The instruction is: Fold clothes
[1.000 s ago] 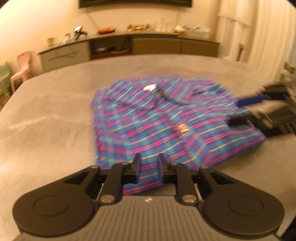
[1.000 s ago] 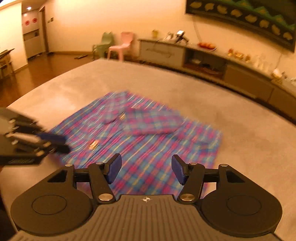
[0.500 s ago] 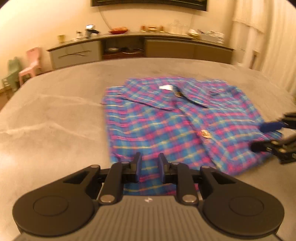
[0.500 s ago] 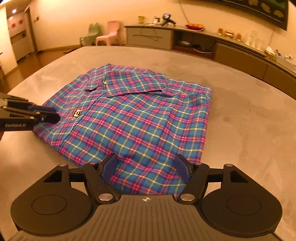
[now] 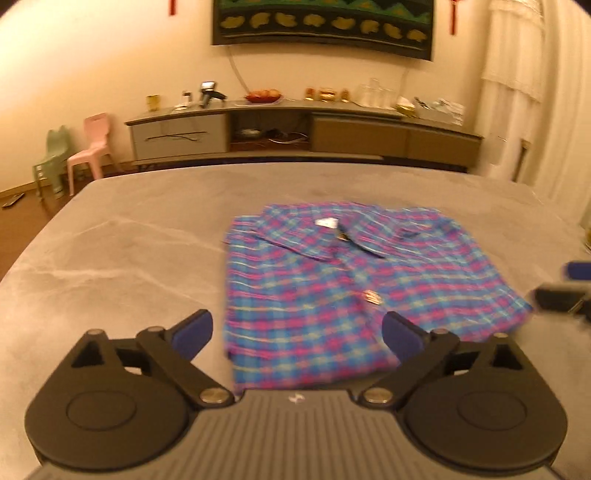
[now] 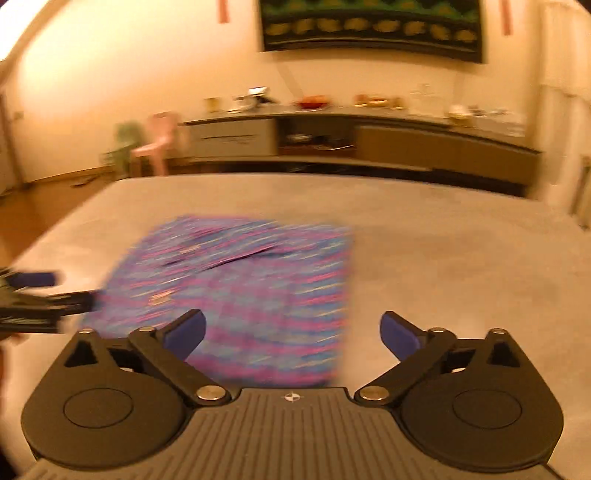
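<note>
The left gripper [image 5: 297, 334] had been pinched nearly shut half a second earlier, its fingers over the near hem of the shirt [image 5: 354, 291]. Now those fingers stood wide apart with nothing between them, and the view had lifted: the wall hanging [image 5: 321, 26] at 12 o'clock, cut off before, showed almost whole. The right gripper [image 6: 291, 334], already parted, had spread further and held nothing either. Its view was heavily smeared, so it was moving fast as the frame was taken.

The shirt lay flat on the grey table [image 5: 122, 258] as a compact rectangle, collar and label toward 12 o'clock, buttoned front up, one bright button [image 5: 371, 295] near the middle. In the left view its near edge ran under the gap between the fingers; in the right view it sat from 9 to 12 o'clock of the gripper, apart from the right-hand finger. Each gripper showed at the edge of the other's view, the right one at 3 o'clock beside the shirt's side edge, the left at 9 o'clock just beside the other edge. Whether either touched the cloth could not be told through the blur.

Release and retreat together suggested the last fold had been laid down. The garment looked finished, or close to it, with at most some smoothing left.
</note>
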`<control>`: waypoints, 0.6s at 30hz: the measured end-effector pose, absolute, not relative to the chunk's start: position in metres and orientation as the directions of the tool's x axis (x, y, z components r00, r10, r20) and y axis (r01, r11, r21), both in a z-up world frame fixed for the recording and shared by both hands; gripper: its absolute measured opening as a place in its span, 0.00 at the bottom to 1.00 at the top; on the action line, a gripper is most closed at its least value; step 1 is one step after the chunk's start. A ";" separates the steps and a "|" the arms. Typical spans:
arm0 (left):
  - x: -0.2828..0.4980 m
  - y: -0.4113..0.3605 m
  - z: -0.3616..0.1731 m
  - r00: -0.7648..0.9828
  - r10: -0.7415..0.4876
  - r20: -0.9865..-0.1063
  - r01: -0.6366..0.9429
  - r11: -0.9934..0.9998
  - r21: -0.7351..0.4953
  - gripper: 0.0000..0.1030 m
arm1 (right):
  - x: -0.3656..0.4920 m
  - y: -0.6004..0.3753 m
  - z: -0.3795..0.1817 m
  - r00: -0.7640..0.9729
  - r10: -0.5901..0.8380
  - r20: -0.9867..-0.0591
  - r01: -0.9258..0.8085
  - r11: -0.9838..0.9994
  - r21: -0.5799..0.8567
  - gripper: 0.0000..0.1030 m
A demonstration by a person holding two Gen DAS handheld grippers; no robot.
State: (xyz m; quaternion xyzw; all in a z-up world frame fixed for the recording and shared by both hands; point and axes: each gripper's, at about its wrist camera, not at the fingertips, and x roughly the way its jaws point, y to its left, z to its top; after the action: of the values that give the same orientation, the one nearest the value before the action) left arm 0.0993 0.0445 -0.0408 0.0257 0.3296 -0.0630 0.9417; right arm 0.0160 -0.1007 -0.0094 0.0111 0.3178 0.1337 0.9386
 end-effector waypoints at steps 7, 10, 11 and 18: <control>0.086 0.036 -0.031 0.791 -0.081 -0.607 0.072 0.997 -0.039 1.00 | 0.003 -0.061 -0.024 0.799 0.183 -0.573 -0.236 0.972 -0.019 0.99; 0.086 0.034 -0.033 0.788 -0.046 -0.614 0.045 0.999 -0.018 1.00 | 0.005 -0.066 -0.032 0.783 0.190 -0.592 -0.227 0.974 0.013 0.99; 0.087 0.034 -0.033 0.788 -0.036 -0.615 0.041 0.999 -0.005 1.00 | 0.007 -0.067 -0.034 0.775 0.200 -0.599 -0.228 0.973 0.031 0.99; 0.085 0.039 -0.035 0.782 -0.025 -0.623 0.031 1.000 -0.002 1.00 | -0.002 -0.050 -0.039 0.775 0.223 -0.591 -0.262 0.965 0.021 0.99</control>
State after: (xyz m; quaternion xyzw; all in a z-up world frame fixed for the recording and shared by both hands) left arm 0.0853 0.0389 -0.0346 0.0044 0.3300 -0.0150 0.9439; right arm -0.0025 -0.0497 -0.0385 -0.0311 0.3095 0.1287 0.9416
